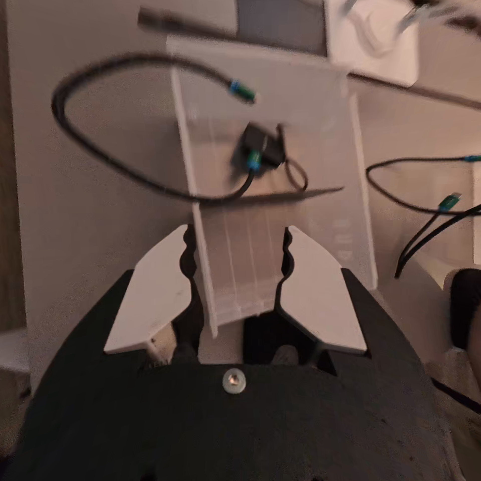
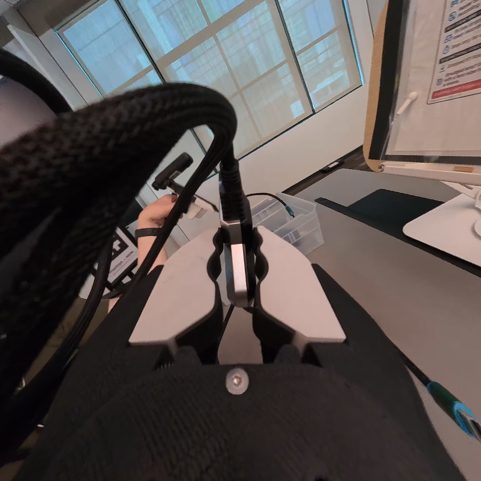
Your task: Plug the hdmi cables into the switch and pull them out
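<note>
the left claw point(image 1: 235, 256) hangs wide open and empty above the near end of a clear plastic bin point(image 1: 338, 145) on the pale desk point(image 1: 117, 234). in the bin lies a small black switch box point(image 1: 263, 145) with a green-tipped black braided hdmi cable point(image 1: 104, 156) plugged in. the right claw point(image 2: 238, 253) is clamped on a silver-edged black hdmi switch point(image 2: 238, 270), lifted off the desk, a thick black cable point(image 2: 230, 192) plugged into its far end.

Office — desk point(image 2: 364, 273), monitor point(image 2: 429, 86), windows point(image 2: 208, 52)
</note>
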{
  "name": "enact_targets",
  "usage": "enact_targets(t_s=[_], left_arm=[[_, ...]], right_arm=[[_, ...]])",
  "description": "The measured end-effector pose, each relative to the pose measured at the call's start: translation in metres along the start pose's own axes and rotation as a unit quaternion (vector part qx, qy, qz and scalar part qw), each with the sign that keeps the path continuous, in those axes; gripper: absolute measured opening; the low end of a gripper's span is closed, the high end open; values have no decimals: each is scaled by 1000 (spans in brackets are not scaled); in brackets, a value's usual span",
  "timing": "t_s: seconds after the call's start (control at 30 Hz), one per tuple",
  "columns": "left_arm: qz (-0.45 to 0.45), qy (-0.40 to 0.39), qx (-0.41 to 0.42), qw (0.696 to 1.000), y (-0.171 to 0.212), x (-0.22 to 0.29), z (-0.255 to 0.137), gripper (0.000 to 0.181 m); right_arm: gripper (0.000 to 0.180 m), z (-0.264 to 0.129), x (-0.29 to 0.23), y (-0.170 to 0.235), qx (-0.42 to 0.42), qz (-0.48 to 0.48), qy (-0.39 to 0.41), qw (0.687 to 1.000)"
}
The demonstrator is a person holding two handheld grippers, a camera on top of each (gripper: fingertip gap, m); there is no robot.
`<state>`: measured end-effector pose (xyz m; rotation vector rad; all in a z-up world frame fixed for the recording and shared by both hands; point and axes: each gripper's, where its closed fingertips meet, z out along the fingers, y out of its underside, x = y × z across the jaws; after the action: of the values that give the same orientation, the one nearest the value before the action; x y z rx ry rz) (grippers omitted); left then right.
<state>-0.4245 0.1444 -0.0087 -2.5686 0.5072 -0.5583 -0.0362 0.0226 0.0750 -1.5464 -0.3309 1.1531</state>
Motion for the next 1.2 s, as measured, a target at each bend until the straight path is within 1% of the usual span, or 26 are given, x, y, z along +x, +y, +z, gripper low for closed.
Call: enact_targets(t_s=[0.2,0.27,0.3,0.33,0.37,0.4,0.6,0.83,1.0,1.13,1.2], left_arm=[[-10,-42,-112,993,33,-37,35,65],[-21,-40,-155,987,45,-44,49,56],[-27,-38,-168,985,48,-48,55,46],[-37,-15,-172,984,48,-44,59,38],[-52,19,-169,984,46,-37,62,16],[-68,25,-161,984,42,-38,63,12],[-87,-27,-116,989,30,-65,60,8],[-118,-30,-73,990,22,-83,57,9],[-159,-29,-39,986,16,-94,56,10],[-135,-40,-31,990,12,-97,57,9],[-141,-35,-19,989,7,-98,59,9]], right_arm=[[22,-12,8,-4,7,0,24,1000],[22,-14,9,-4,4,-3,30,1000],[22,-15,10,-3,2,-4,32,999],[22,-15,10,-3,1,-5,33,999],[22,-15,10,-3,0,-5,33,999],[22,-15,10,-3,-2,-5,33,999],[22,-16,13,0,-9,-12,43,999],[22,-18,16,1,-14,-15,45,999],[22,-18,18,2,-16,-13,44,999],[22,-18,18,4,-24,-16,44,999],[22,-17,17,6,-29,-15,42,999]])
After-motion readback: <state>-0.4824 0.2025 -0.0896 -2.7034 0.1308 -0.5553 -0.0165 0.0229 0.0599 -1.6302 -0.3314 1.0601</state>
